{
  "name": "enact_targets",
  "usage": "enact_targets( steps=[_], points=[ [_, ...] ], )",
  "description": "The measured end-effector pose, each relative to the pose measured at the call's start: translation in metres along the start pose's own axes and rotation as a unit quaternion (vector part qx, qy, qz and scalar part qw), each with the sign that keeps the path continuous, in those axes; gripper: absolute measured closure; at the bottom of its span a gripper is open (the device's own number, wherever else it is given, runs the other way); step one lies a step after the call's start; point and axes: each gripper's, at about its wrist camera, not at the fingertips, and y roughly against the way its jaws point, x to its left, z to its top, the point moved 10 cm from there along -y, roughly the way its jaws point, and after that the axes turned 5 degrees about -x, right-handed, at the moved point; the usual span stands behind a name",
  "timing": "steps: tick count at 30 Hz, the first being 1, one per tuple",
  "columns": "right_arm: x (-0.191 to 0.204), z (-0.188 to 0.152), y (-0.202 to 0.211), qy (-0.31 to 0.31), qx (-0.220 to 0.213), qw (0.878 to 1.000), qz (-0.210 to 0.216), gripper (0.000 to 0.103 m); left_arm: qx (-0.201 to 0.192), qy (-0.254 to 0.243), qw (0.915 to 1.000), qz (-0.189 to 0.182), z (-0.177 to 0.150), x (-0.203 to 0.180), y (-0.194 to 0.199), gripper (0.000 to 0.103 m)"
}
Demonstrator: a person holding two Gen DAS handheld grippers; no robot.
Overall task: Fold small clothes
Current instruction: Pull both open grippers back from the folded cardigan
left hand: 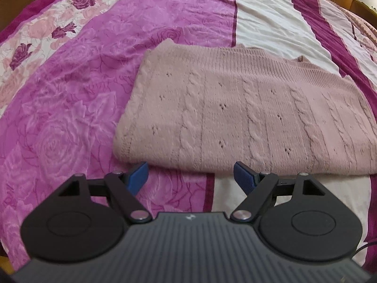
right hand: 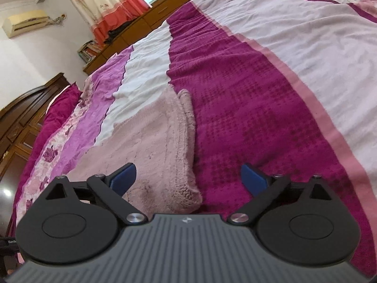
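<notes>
A pink cable-knit sweater (left hand: pixel 247 115) lies folded into a flat rectangle on the bed, and everything here sits around it. To its left spreads the bedspread (left hand: pixel 70 108), magenta with a printed rose pattern, running into pale floral bands further out. The left claw (left hand: pixel 190 176) hangs just off the sweater's near edge, its blue pads (left hand: pixel 137 176) spread wide with nothing between them and the knit fabric lying just beyond the tips. Behind the sweater a white stripe and a dark plum stripe cross the bedspread. At the sweater's right end, the right claw (right hand: pixel 188 179) hovers low over the stacked folded edge (right hand: pixel 186 155), its jaws also spread apart and empty; the left pad is above the knit, the right pad above the plum band beside it.
</notes>
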Motion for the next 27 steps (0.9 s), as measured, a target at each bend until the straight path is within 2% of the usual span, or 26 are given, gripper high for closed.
enact_targets(
  steps=[7,17,27],
  points=[
    [0.024,-0.014,-0.007,-0.019,0.039,0.997,0.057,0.004,0.013,-0.004,0.9999,0.007,-0.008,0.0,0.001,0.022],
    [0.043,-0.013,-0.023,-0.072,0.05,0.99,0.107,0.002,0.017,0.002,0.9998,0.008,-0.015,-0.002,0.005,0.022],
    [0.046,-0.022,-0.037,-0.058,0.02,0.994,0.096,0.002,0.016,0.009,0.9998,0.01,-0.017,0.003,0.006,0.022]
  ],
)
